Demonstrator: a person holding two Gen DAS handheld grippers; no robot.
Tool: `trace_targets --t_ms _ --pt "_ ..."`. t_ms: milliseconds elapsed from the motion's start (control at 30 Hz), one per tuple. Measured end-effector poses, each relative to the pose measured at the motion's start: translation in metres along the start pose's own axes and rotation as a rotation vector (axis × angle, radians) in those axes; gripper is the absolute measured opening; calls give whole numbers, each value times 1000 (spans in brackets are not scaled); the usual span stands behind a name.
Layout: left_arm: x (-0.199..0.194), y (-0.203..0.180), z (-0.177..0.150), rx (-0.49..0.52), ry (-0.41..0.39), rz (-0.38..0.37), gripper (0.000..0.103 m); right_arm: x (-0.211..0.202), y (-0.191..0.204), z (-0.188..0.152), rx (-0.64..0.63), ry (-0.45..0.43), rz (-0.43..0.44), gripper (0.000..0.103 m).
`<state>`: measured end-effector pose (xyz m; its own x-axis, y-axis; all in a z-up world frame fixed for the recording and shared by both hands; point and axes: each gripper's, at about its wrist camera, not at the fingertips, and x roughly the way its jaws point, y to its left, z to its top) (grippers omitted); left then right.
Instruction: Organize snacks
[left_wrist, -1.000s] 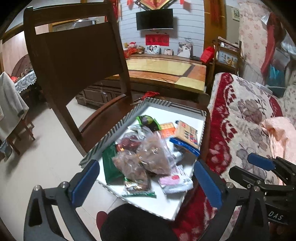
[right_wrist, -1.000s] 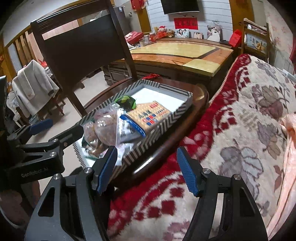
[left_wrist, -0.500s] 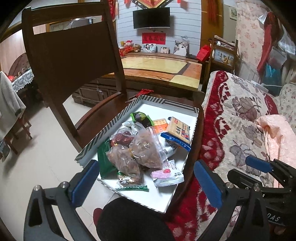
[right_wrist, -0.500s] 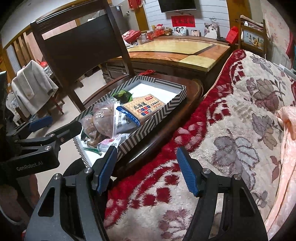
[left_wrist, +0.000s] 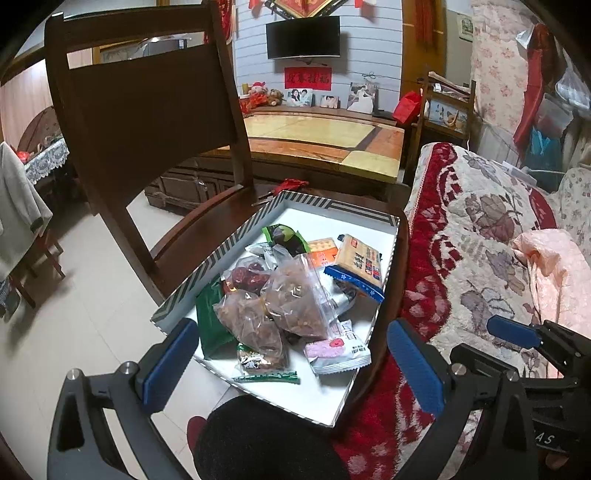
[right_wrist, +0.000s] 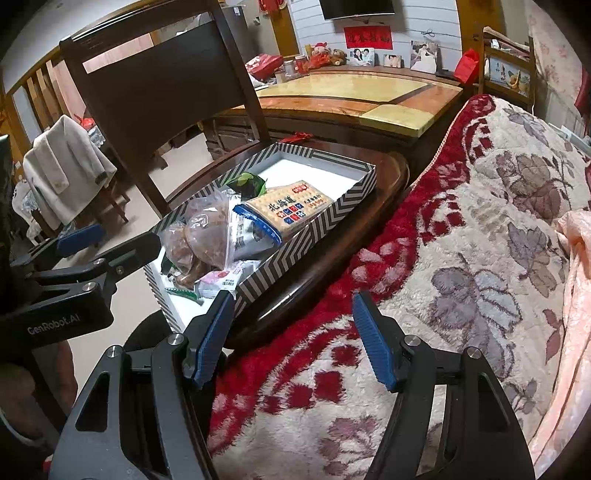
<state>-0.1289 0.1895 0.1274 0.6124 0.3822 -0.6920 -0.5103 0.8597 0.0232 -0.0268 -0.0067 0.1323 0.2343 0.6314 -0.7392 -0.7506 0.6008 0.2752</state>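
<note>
A striped cardboard box (left_wrist: 221, 254) (right_wrist: 325, 221) rests on a dark wooden chair seat (left_wrist: 199, 236). Inside lies a heap of snacks: clear bags of brown nuts (left_wrist: 295, 299) (right_wrist: 207, 232), a cracker pack with a blue end (left_wrist: 358, 264) (right_wrist: 284, 210), a pink-and-white packet (left_wrist: 336, 349), green packets (left_wrist: 210, 321). My left gripper (left_wrist: 291, 365) hovers open above the box's near end, nothing between its fingers. My right gripper (right_wrist: 291, 339) stands open over the red floral blanket (right_wrist: 461, 258), just right of the box and chair edge, holding nothing.
The chair back (left_wrist: 147, 107) rises at the left behind the box. A wooden table with yellow inlay (left_wrist: 325, 136) stands beyond. The blanket-covered sofa (left_wrist: 480, 229) fills the right. A dark knee (left_wrist: 266, 439) sits below the box. Tiled floor (left_wrist: 74, 314) lies at the left.
Both views have drifted slightly, so the box now sits a little lower and nearer in them. Both grippers stay open and empty; the snacks have not moved.
</note>
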Motion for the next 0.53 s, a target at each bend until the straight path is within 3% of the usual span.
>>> trace_targets --t_ms 533 --pt "-2 -9 -1 16 -7 -11 103 -5 -11 -5 19 -3 -14 67"
